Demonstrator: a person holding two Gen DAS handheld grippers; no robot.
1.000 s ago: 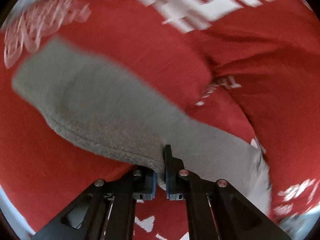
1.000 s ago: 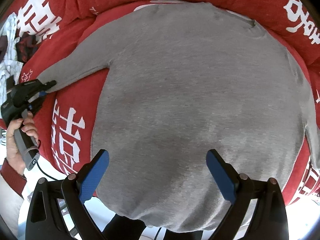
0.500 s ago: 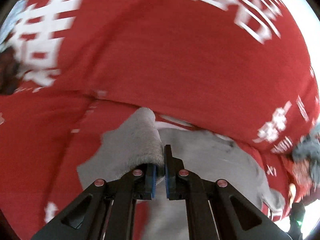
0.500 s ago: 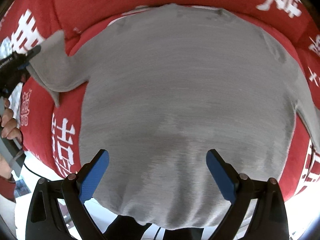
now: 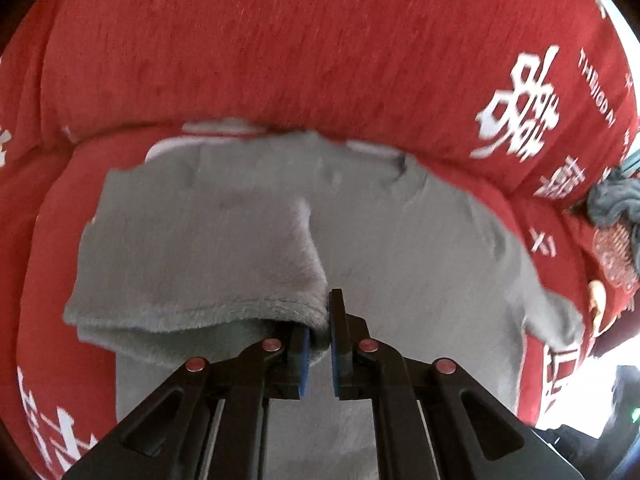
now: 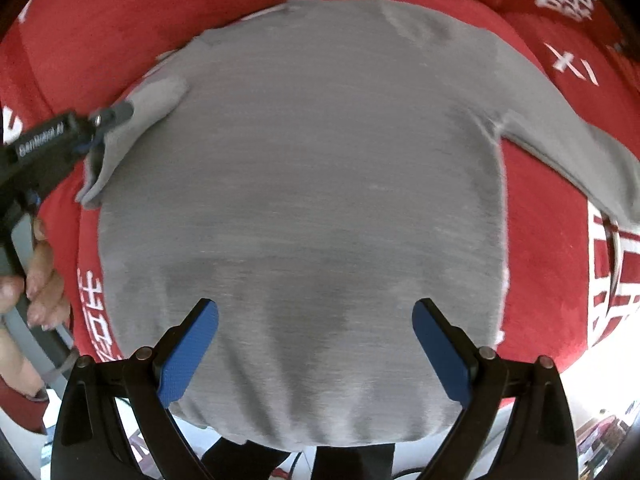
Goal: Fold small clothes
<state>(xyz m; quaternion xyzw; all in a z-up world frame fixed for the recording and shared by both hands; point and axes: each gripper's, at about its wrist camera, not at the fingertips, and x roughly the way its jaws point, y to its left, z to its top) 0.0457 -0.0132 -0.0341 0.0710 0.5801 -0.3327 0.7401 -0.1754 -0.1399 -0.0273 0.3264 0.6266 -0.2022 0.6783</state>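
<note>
**Folding a sleeve over the grey sweater**

Lying flat on the red blanket, the grey sweater has one sleeve doubled over its body, the cuff pinched in the left gripper. The right gripper hovers over the hem, jaws spread wide.

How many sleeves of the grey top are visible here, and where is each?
2. One sleeve is pinched in the left gripper and folded in over the grey top; the other sleeve lies spread out on the red cover.
</note>
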